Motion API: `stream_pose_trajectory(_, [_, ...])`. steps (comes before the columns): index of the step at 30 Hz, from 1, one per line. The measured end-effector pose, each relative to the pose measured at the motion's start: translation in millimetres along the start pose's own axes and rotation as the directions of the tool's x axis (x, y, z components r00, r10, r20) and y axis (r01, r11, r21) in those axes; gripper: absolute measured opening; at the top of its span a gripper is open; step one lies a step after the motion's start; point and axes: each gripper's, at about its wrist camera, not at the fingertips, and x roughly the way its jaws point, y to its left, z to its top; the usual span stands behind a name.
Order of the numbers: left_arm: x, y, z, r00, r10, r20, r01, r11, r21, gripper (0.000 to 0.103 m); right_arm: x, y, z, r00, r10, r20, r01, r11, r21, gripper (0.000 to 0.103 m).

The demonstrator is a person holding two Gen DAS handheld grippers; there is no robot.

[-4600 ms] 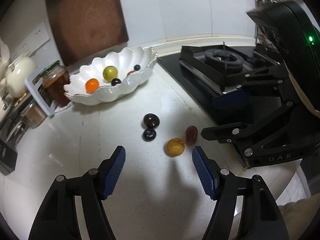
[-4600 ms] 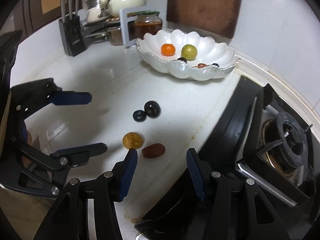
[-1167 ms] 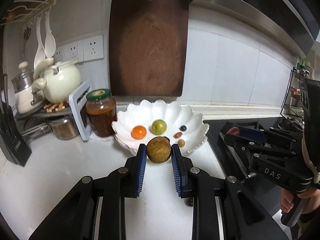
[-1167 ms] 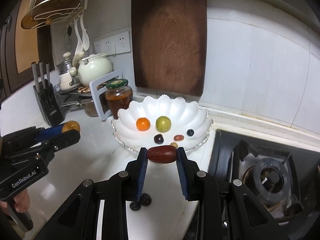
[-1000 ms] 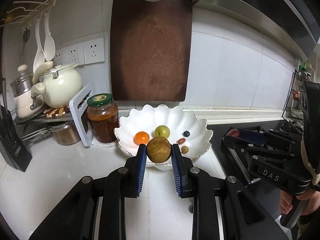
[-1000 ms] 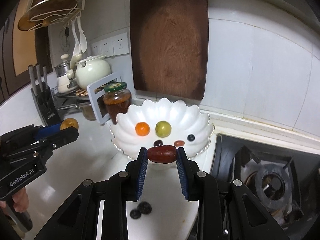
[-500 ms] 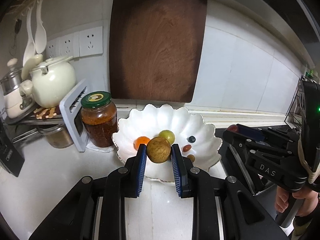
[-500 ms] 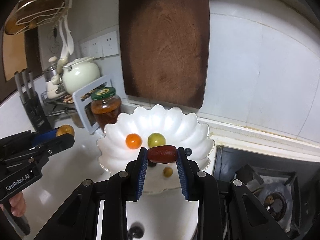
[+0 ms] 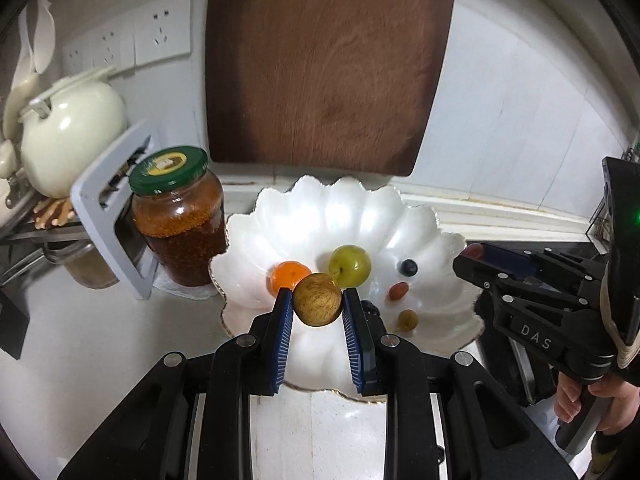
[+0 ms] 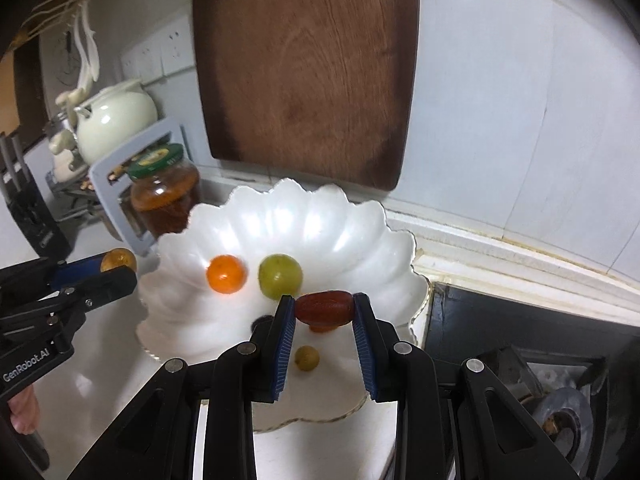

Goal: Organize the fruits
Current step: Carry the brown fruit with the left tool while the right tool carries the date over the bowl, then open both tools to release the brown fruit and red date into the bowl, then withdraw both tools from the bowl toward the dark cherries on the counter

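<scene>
My left gripper (image 9: 317, 305) is shut on a round tan fruit (image 9: 317, 299), held over the near part of the white scalloped bowl (image 9: 360, 212). My right gripper (image 10: 324, 310) is shut on an oblong red date (image 10: 324, 307), also above the bowl (image 10: 320, 216). In the bowl lie an orange fruit (image 9: 289, 274), a green fruit (image 9: 350, 265), a blueberry (image 9: 409, 267), a small red fruit (image 9: 398, 291) and a small tan fruit (image 9: 407, 319). Each gripper appears in the other's view, the right gripper (image 9: 476, 254) at the bowl's right and the left gripper (image 10: 116, 266) at its left.
A jar with a green lid (image 9: 178, 216) stands left of the bowl, beside a grey rack (image 9: 108, 208) and a cream teapot (image 9: 68, 136). A wooden cutting board (image 9: 328, 64) leans on the tiled wall behind. The gas stove (image 10: 560, 400) sits to the right.
Both grippers have come forward and slightly down over the bowl, each still holding its fruit. The bowl now looks larger and nearer in both views.
</scene>
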Motion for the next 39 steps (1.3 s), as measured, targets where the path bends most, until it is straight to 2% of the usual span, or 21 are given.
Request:
stream_pose_trajectory(8, [36, 1, 4, 0.997, 0.014, -0.081, -0.014, 1.000, -0.004, 0.026, 30, -13, 3, 0.997, -0.012, -0.079, 0.014, 1.000, 0.014, 0.031])
stream_pose_trajectory(19, [72, 3, 0, 0.981, 0.036, -0.189, -0.036, 0.999, 0.003, 0.026, 53, -16, -1, 0.987, -0.027, -0.159, 0.028, 1.000, 0.004, 0.031])
stream_pose_trajectory(21, [72, 3, 1, 0.981, 0.037, -0.193, -0.036, 0.999, 0.007, 0.033, 55, -16, -2, 0.985, -0.024, -0.171, 0.026, 1.000, 0.010, 0.032])
stream_pose_trajectory(23, [70, 3, 1, 0.982, 0.036, -0.187, -0.035, 0.999, 0.009, 0.039, 55, -17, -3, 0.984, -0.027, -0.178, 0.030, 0.999, 0.015, 0.034])
stream_pose_trajectory(24, [68, 3, 1, 0.982, 0.044, -0.182, -0.042, 0.999, 0.012, 0.041, 55, -18, -3, 0.984, -0.028, -0.177, 0.032, 0.999, 0.018, 0.041])
stream_pose_trajectory(25, [66, 3, 1, 0.983, 0.052, -0.177, -0.050, 0.999, 0.015, 0.041, 54, -18, -4, 0.984, -0.033, -0.174, 0.038, 0.999, 0.023, 0.043])
stream_pose_trajectory(28, [59, 4, 1, 0.984, 0.062, -0.166, -0.061, 0.998, 0.011, 0.046, 46, -18, -5, 0.987, -0.043, -0.153, 0.047, 0.999, 0.023, 0.043])
stream_pose_trajectory(33, [34, 0, 1, 0.990, 0.098, -0.104, -0.095, 0.995, 0.036, 0.054, 21, -14, -8, 0.994, -0.058, -0.095, 0.058, 0.998, 0.003, 0.043])
stream_pose_trajectory(39, [-2, -8, 0, 0.990, 0.138, -0.025, -0.136, 0.989, 0.065, 0.059, -15, -9, -10, 0.998, -0.053, -0.019, 0.053, 0.999, 0.001, 0.043])
